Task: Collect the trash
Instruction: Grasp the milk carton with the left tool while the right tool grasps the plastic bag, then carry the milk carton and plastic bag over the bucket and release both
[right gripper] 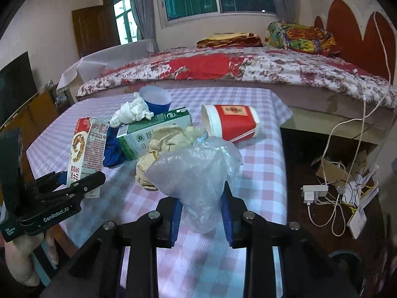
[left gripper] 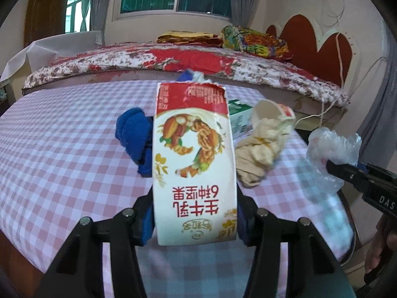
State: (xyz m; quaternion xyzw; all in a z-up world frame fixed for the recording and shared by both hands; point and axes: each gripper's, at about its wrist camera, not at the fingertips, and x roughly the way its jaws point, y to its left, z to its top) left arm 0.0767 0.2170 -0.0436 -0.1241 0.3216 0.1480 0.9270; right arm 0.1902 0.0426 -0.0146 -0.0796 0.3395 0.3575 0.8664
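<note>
Left wrist view: your left gripper (left gripper: pixel 196 221) pinches a red-and-white milk carton (left gripper: pixel 193 159), held upright and lifted off the pink checked tablecloth (left gripper: pixel 62 149), printing upside down. Right wrist view: your right gripper (right gripper: pixel 202 219) is clamped on a crumpled clear plastic bag (right gripper: pixel 196 171), raised over the table's near edge. Your left hand (right gripper: pixel 22 258) sits low at the left, gripper angled up toward the table. On the cloth behind: green carton (right gripper: pixel 148 131) lying flat, beige rag (right gripper: pixel 163 141) just beside it, tipped red paper cup (right gripper: pixel 230 121), blue cup (right gripper: pixel 157 100), white tissue wad (right gripper: pixel 131 111), blue cloth (left gripper: pixel 135 134).
</note>
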